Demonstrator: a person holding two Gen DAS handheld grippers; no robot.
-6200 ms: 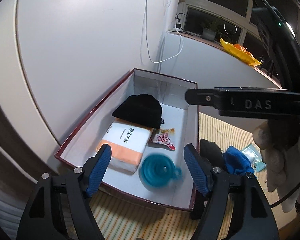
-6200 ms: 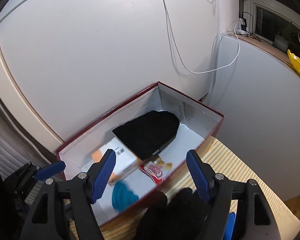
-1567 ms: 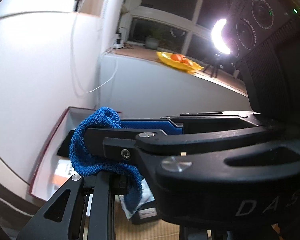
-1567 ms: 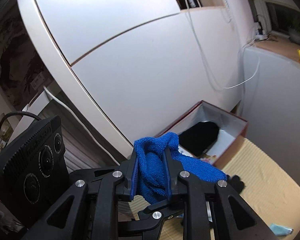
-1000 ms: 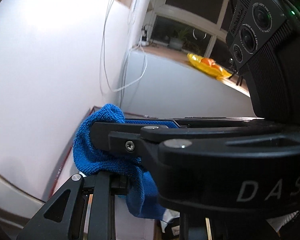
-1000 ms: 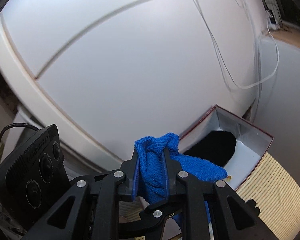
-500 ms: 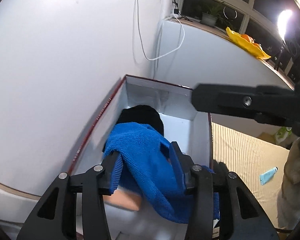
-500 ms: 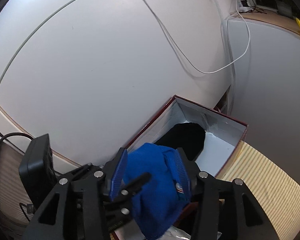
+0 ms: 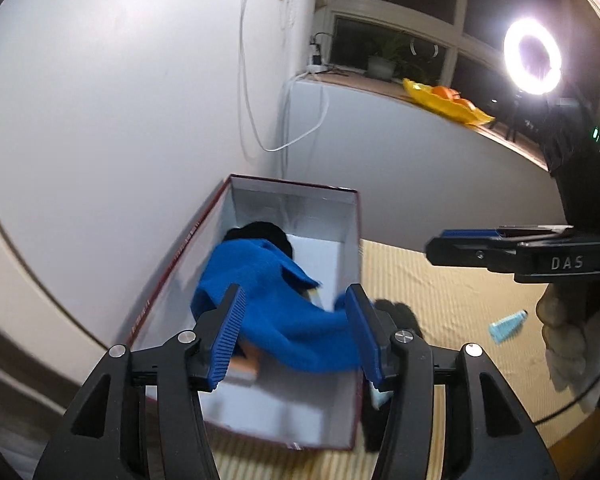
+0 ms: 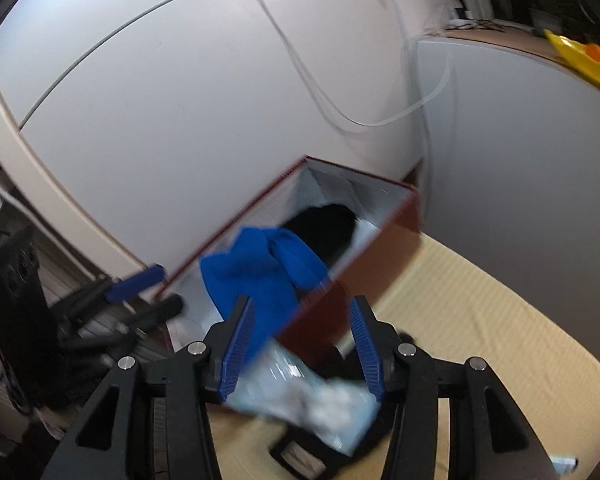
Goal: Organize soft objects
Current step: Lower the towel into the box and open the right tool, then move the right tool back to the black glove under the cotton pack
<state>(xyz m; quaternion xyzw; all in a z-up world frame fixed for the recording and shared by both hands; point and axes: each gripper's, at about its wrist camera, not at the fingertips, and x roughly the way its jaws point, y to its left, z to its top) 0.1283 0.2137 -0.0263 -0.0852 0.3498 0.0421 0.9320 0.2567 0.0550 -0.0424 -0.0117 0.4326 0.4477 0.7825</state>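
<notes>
A blue towel (image 9: 268,280) lies crumpled in the red box (image 9: 300,200), draped over a black hat (image 9: 260,232) and an orange-and-white tissue pack (image 9: 246,364); one end reaches the box's right wall. My left gripper (image 9: 294,296) hovers over the near end of the box, its jaws opening, pads clear of the towel. In the right wrist view the towel (image 10: 260,268) shows over the box's red side wall (image 10: 380,256). My right gripper (image 10: 300,308) stands open beside that wall, nothing gripped.
A blurred plastic packet (image 10: 300,392) and a dark item lie on the yellow mat by the box. A black glove (image 9: 396,312) and a small blue tube (image 9: 508,326) lie on the mat. White walls hem the box. A ring light (image 9: 532,56) glares.
Both grippers were shut on the blue towel a second ago. Both opened and let it go, and it now lies in the box. The grippers have drawn apart.
</notes>
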